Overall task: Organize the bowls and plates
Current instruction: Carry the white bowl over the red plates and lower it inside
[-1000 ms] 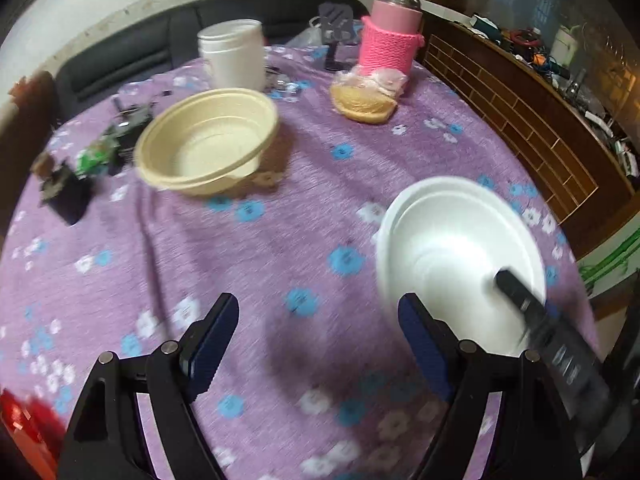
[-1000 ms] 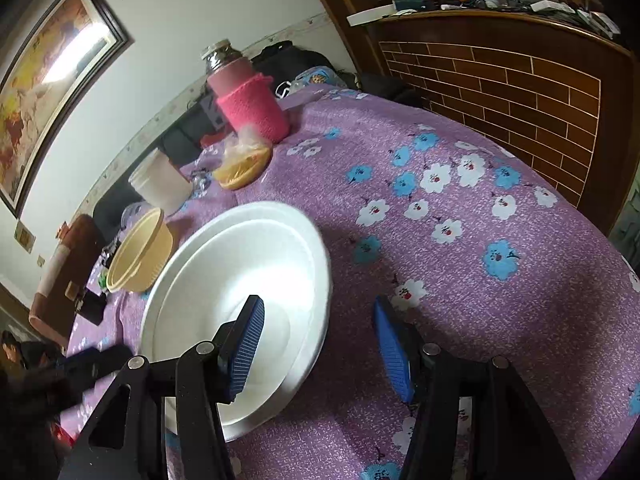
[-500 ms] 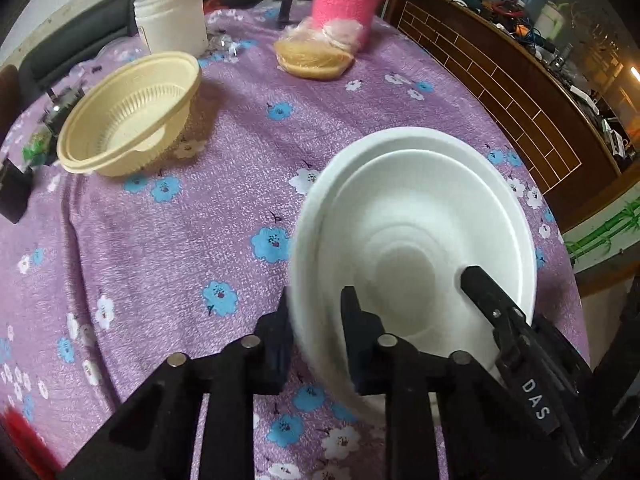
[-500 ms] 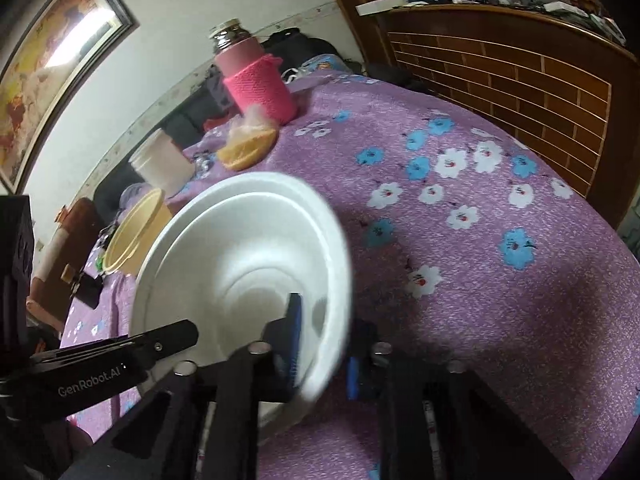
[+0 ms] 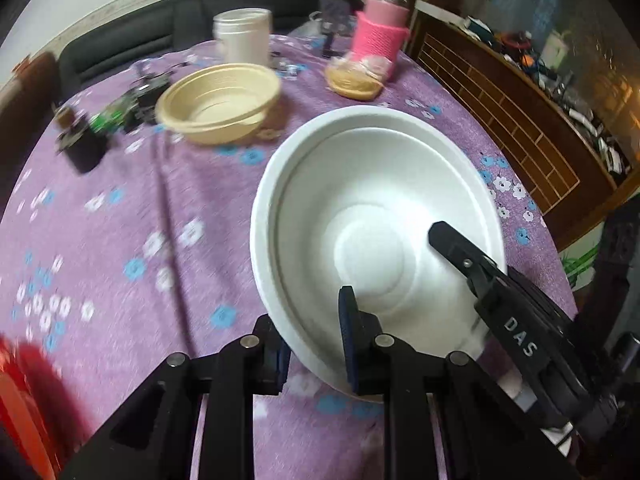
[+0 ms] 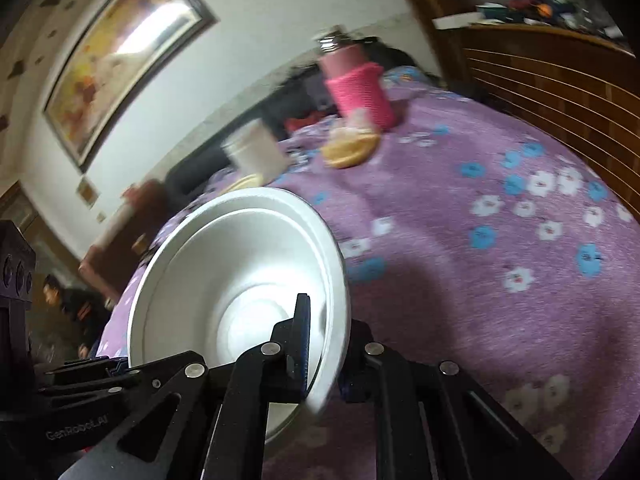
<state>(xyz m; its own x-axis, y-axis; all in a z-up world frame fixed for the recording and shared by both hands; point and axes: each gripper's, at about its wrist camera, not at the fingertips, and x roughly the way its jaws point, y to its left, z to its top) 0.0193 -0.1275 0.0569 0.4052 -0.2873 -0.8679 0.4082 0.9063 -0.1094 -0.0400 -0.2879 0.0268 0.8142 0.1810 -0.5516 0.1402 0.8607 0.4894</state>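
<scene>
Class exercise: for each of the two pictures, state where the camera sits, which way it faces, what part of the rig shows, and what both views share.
Left wrist: on the left claw, facing across the purple table toward the tan bowl; the right claw enters at right.
Right wrist: on the right claw, facing the pink bottle and the wall; the left claw enters at lower left.
Shared: the white bowl, clamped at opposite rims.

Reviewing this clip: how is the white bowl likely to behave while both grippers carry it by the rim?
The white bowl looks like thin foam, so probably very light. The left gripper and right gripper each pinch its rim; that thin wall may flex or dent under firm squeezing. It sits tilted, and the smooth surface could slip.
</scene>
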